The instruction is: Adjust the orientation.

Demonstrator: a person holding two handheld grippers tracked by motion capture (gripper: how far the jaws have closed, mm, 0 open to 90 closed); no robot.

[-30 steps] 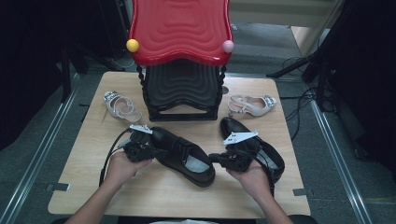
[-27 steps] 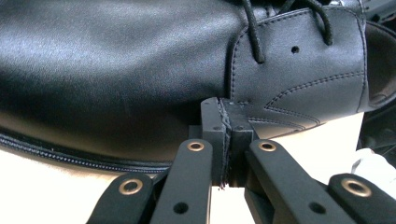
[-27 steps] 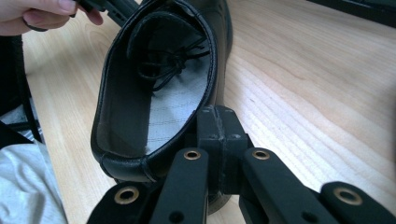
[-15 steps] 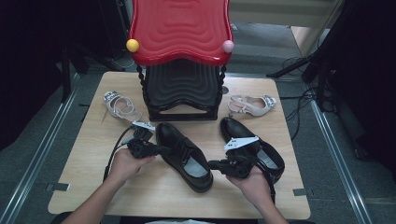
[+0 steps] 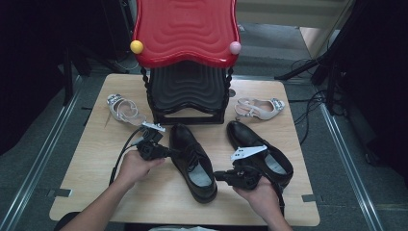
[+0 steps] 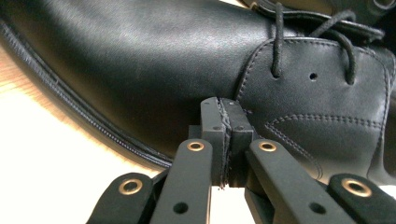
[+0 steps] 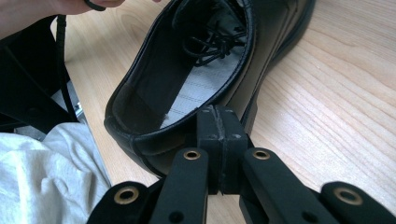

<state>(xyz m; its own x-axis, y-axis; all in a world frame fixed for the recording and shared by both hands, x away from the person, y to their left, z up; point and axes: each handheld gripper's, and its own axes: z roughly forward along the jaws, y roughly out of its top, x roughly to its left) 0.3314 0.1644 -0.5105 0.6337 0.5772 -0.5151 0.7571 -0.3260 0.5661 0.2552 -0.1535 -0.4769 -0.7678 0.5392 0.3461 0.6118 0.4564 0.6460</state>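
Observation:
Two black leather lace-up shoes lie on the wooden table (image 5: pixel 96 159). The middle shoe (image 5: pixel 193 163) points its toe at the rack; the other shoe (image 5: pixel 260 149) lies to its right. My left gripper (image 5: pixel 172 153) is shut and empty, its tips pressed against the middle shoe's left side (image 6: pixel 140 56), below the laces; the closed tips (image 6: pixel 223 112) touch the leather. My right gripper (image 5: pixel 217 176) is shut too, with its closed tips (image 7: pixel 220 119) against the heel rim of that same shoe (image 7: pixel 140 93).
A rack with a red wavy top (image 5: pixel 185 29) and a black lower tier (image 5: pixel 187 91) stands at the table's back centre. One pale strappy sandal (image 5: pixel 122 109) lies to its left, another (image 5: pixel 260 108) to its right. White cloth (image 7: pixel 42 177) shows past the table's near edge.
The middle shoe has turned from lying diagonally until its toe points at the rack. My right gripper has slid down to its heel, and the left gripper has followed along its side.

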